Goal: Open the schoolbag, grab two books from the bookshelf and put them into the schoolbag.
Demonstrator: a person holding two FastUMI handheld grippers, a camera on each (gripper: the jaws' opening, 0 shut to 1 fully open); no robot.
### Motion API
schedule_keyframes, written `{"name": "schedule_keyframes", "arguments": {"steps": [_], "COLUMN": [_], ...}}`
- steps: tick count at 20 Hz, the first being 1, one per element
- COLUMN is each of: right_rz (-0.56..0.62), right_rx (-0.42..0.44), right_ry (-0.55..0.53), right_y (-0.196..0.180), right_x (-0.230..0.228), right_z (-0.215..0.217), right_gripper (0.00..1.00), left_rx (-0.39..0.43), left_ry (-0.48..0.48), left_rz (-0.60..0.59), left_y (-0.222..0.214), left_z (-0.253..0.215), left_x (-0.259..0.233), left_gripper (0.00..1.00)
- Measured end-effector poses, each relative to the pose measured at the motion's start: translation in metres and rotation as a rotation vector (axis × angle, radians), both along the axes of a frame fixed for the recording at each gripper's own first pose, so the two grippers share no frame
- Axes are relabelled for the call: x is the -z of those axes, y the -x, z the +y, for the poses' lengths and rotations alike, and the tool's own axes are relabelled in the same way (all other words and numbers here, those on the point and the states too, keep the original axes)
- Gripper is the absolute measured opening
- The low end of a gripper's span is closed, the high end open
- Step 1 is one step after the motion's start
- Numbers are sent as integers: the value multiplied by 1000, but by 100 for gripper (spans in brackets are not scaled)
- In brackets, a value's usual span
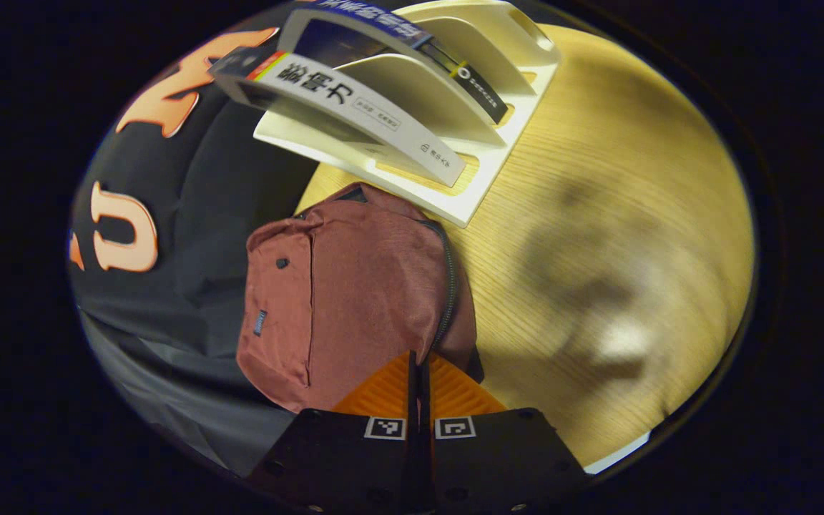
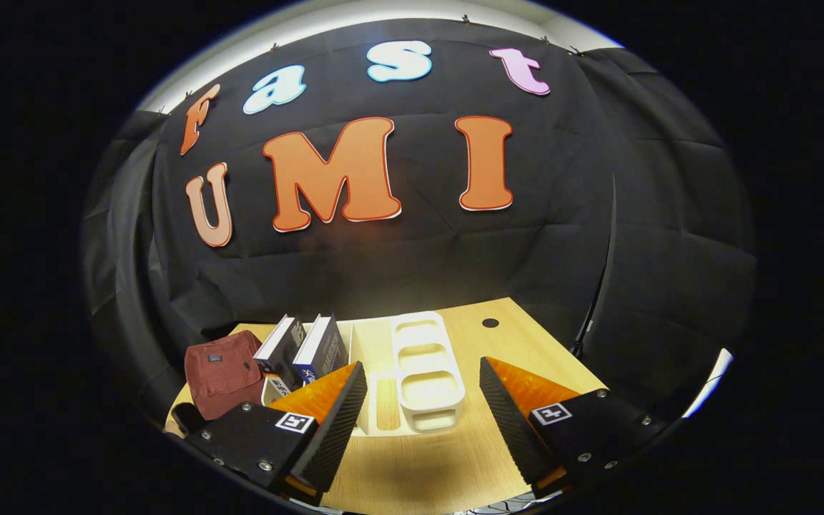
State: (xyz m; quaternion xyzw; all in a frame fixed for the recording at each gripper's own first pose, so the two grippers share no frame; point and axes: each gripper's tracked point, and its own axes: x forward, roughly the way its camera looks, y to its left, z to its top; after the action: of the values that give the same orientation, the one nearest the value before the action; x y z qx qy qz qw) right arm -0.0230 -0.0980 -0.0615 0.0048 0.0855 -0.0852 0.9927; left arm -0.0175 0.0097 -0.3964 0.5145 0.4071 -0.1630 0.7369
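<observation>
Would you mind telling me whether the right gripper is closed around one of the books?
No: in the right gripper view the right gripper stands wide open above the table, holding nothing, with both books in the rack.

A dark red schoolbag (image 1: 344, 286), zipped shut, lies at the desk's (image 1: 598, 214) back edge. Two books (image 2: 302, 348) stand leaning in the white bookshelf (image 2: 419, 372) just beside it.

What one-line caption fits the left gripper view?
Left gripper, fingers together, over the zipper edge of the schoolbag; two books lean in the bookshelf.
</observation>
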Motion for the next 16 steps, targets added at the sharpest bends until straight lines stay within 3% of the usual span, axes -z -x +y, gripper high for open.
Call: {"name": "schedule_keyframes", "arguments": {"steps": [3,6,11,16], "right_rz": [12,35,19,16], "right_rx": [-19,3,47,87], "right_ry": [-50,-80,-106,-132], "right_y": [-6,-10,-21,-33], "right_x": [8,14,7,7], "right_z": [-1,0,20,56], "right_gripper": [94,94,94,94], "left_rx": [-102,-140,-108,0], "left_ry": [142,246,368,362], "left_rz": [138,243,342,327], "left_y": [3,-3,-30,-63], "left_z": [-6,-21,-31,-9], "left_x": [-10,-35,-95,-148], "left_gripper": [1,1,1,1]}}
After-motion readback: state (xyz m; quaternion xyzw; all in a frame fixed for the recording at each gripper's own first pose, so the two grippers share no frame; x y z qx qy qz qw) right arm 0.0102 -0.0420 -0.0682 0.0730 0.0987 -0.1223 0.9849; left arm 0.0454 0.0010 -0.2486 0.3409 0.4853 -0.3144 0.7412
